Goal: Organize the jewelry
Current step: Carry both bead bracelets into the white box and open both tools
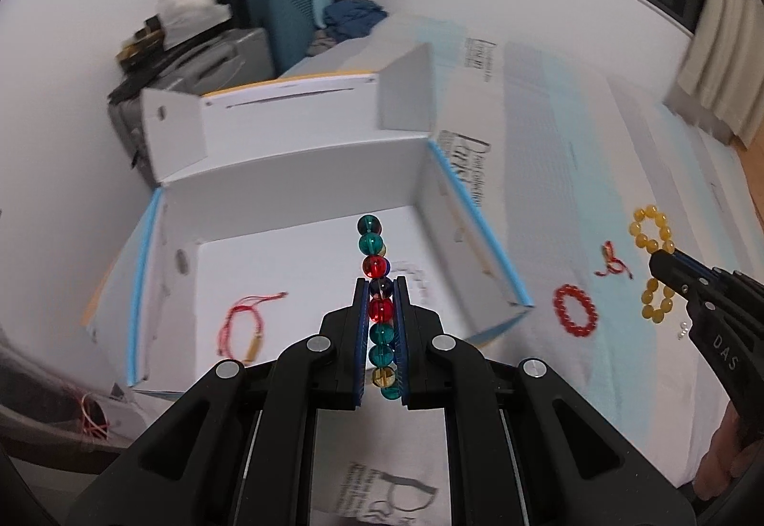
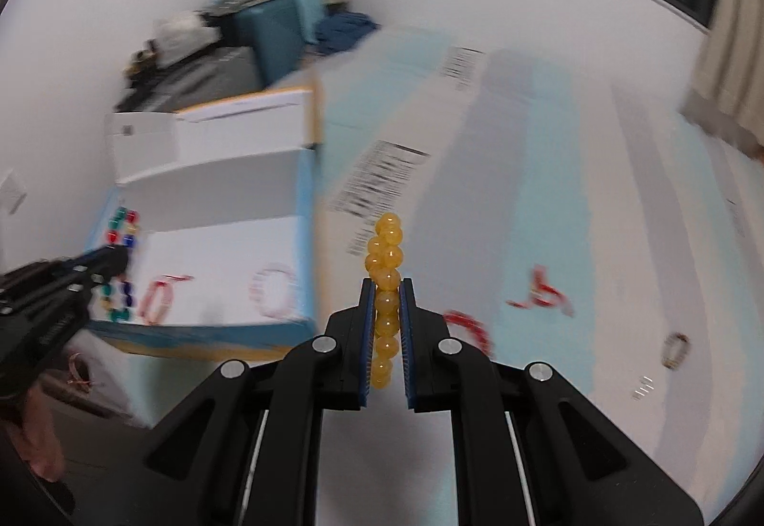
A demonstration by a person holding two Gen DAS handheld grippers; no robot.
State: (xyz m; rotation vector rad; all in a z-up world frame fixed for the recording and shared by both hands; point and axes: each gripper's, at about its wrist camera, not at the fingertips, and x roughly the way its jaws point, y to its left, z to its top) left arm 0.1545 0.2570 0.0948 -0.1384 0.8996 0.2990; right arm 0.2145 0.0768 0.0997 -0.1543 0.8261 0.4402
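In the left wrist view my left gripper (image 1: 381,287) is shut on a bracelet of teal, red and blue beads (image 1: 370,241), held over the open white box (image 1: 477,210). A red string bracelet (image 1: 243,320) lies on the box floor. At the right, my right gripper (image 1: 661,261) carries a yellow bead bracelet (image 1: 652,227) above the bed. In the right wrist view the right gripper (image 2: 387,287) is shut on the yellow bracelet (image 2: 387,239), beside the box (image 2: 305,201). The left gripper (image 2: 117,258) holds the coloured bracelet (image 2: 122,220) there. A blurred pink ring (image 2: 274,292) seems to lie in the box.
A red bead bracelet (image 1: 575,311) and a red cord (image 1: 613,265) lie on the pale bedspread right of the box. A small dark ring (image 2: 675,349) lies farther right. Suitcases and clothes (image 1: 281,15) are stacked against the far wall. A hand (image 1: 730,454) shows at the edge.
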